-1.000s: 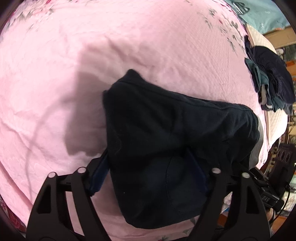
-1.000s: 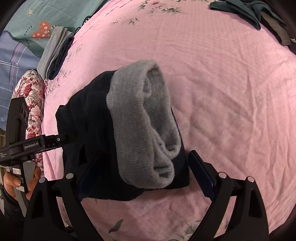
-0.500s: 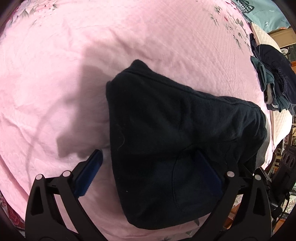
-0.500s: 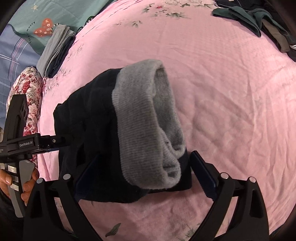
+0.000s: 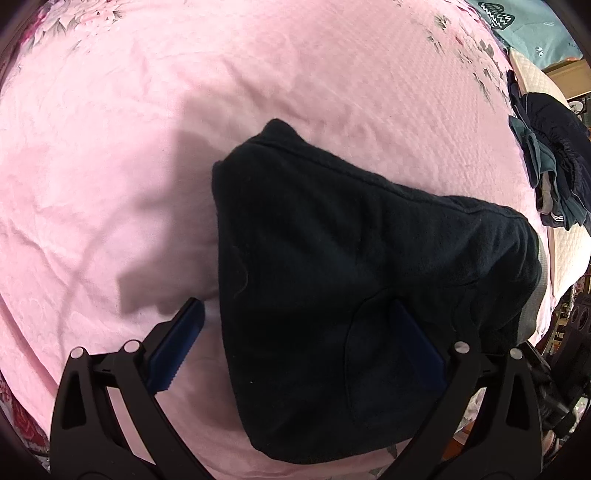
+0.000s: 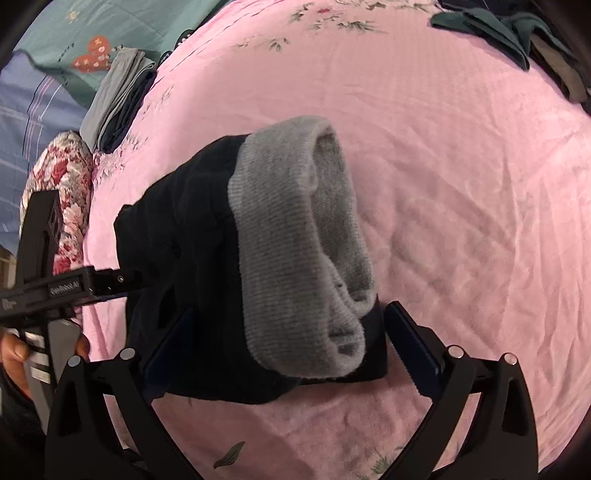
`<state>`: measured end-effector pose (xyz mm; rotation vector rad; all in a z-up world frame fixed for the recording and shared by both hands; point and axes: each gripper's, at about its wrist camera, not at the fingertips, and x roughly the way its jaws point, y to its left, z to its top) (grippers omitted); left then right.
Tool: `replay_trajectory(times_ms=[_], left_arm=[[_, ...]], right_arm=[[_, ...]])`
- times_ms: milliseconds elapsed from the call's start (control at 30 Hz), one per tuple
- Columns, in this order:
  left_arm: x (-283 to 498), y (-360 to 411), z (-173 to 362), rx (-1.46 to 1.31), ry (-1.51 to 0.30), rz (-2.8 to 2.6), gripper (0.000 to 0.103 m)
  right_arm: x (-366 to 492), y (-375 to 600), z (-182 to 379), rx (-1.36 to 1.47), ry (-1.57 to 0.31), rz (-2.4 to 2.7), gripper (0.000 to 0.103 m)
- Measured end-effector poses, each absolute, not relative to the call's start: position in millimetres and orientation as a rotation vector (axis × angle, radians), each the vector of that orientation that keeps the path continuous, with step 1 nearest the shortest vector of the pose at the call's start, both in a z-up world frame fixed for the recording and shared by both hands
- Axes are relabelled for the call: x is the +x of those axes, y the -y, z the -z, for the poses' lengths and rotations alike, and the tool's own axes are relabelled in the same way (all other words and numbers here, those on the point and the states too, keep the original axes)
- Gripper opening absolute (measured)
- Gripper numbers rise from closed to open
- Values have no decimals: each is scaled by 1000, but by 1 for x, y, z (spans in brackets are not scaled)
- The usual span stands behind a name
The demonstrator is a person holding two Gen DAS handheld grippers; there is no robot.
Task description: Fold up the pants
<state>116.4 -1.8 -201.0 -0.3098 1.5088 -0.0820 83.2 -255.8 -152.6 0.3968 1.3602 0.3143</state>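
Note:
The folded black pants [image 5: 351,266] lie on the pink bedspread [image 5: 147,129]. Their grey ribbed waistband [image 6: 295,240] is the end that faces the right wrist camera. My left gripper [image 5: 295,310] is open wide over the pants' near edge. One blue pad [image 5: 177,339] rests over bare bedspread and the other is above the black cloth. My right gripper [image 6: 290,312] is open and straddles the waistband end, pads beside the cloth without pressing it. The right wrist view shows the left gripper [image 6: 74,288] from the side, held by a hand [image 6: 14,347].
A heap of dark clothes [image 5: 554,177] lies at the bed's right edge, also at the top right [image 6: 517,33] of the right wrist view. Folded grey garments [image 6: 118,92], a floral pillow [image 6: 62,177] and a teal blanket [image 6: 92,29] sit at the left.
The left gripper's jaws have spread from a narrower hold at the pants' edge to fully wide, letting the cloth go. The right gripper and the pants have stayed put.

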Motion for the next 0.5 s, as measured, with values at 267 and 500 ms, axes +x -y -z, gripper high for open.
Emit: replay_trajectory(times_ms=[267,500], left_arm=[[113,2,195,-325,-1476,102,77],[94,20,150,-155,-1351,136,24]], right_arm=[[85,250,150,366,-1378,-319,63],[76,229,121,235,-1301,-378,45]])
